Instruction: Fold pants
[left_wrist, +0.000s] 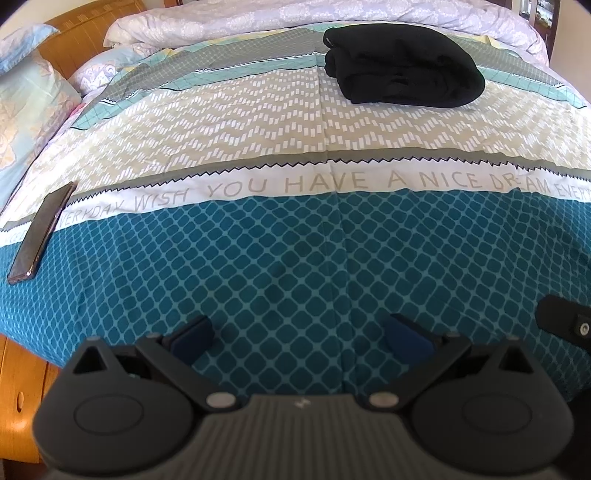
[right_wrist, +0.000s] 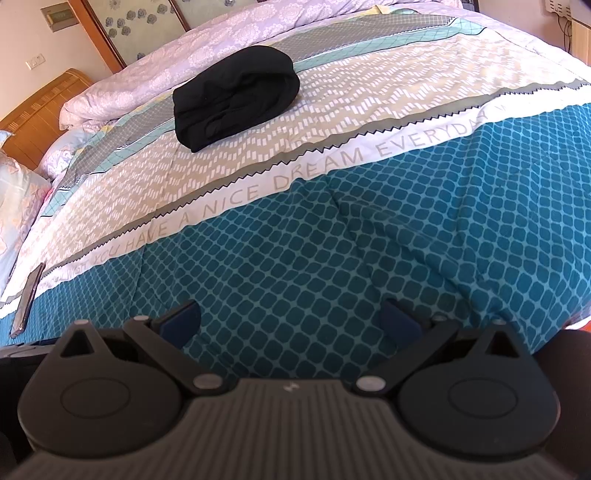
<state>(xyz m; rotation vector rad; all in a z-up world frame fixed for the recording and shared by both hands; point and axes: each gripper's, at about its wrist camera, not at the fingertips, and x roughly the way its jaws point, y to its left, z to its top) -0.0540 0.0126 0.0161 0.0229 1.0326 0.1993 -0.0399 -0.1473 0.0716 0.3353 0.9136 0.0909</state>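
The black pants (left_wrist: 402, 68) lie folded into a compact bundle on the far part of the bed, on the beige zigzag band of the bedspread; they also show in the right wrist view (right_wrist: 236, 98). My left gripper (left_wrist: 301, 338) is open and empty, low over the teal near part of the bedspread, far from the pants. My right gripper (right_wrist: 291, 325) is open and empty too, over the same teal area. A part of the right gripper shows at the right edge of the left wrist view (left_wrist: 565, 321).
A phone (left_wrist: 40, 234) lies on the bedspread at the left; it also shows in the right wrist view (right_wrist: 27, 301). A lilac duvet (left_wrist: 332, 16) is bunched along the far side. A pillow (left_wrist: 26, 110) and wooden headboard (left_wrist: 85, 40) are at the left.
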